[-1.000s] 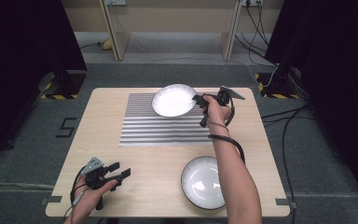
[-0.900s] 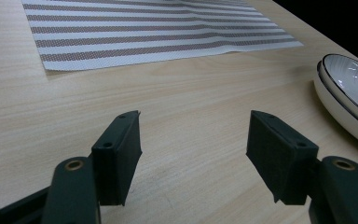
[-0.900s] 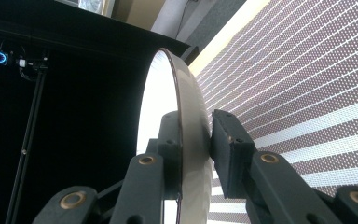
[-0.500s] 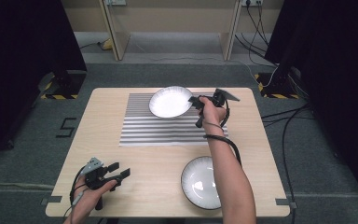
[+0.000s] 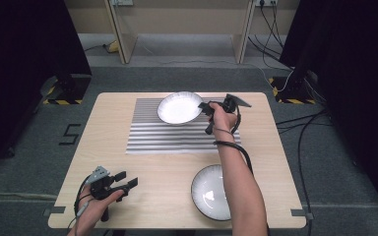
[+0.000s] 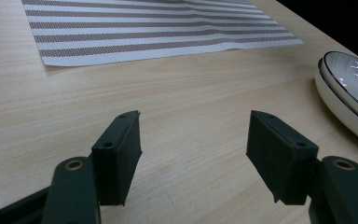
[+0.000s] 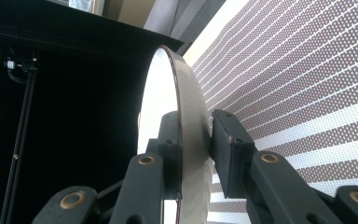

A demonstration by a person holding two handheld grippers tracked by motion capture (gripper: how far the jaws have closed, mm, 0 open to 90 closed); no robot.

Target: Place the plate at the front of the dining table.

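Note:
My right gripper (image 5: 205, 110) is shut on the rim of a white bowl (image 5: 179, 108) and holds it over the far part of a striped placemat (image 5: 177, 136). In the right gripper view the bowl (image 7: 165, 98) stands on edge between the jaws of the right gripper (image 7: 196, 128), one pad inside the rim and one outside, with the placemat (image 7: 307, 70) behind it. My left gripper (image 5: 127, 180) rests open and empty near the table's front left, its jaws (image 6: 193, 137) spread wide over bare wood.
A second white bowl (image 5: 211, 192) with a dark rim sits on the table (image 5: 108, 147) at the front right, under the right forearm; in the left gripper view this bowl (image 6: 349, 93) lies beyond the placemat's corner (image 6: 144, 28). Cables and dark stands surround the table.
The right gripper with the bowl has drifted slightly left over the placemat. The left gripper has stayed in place.

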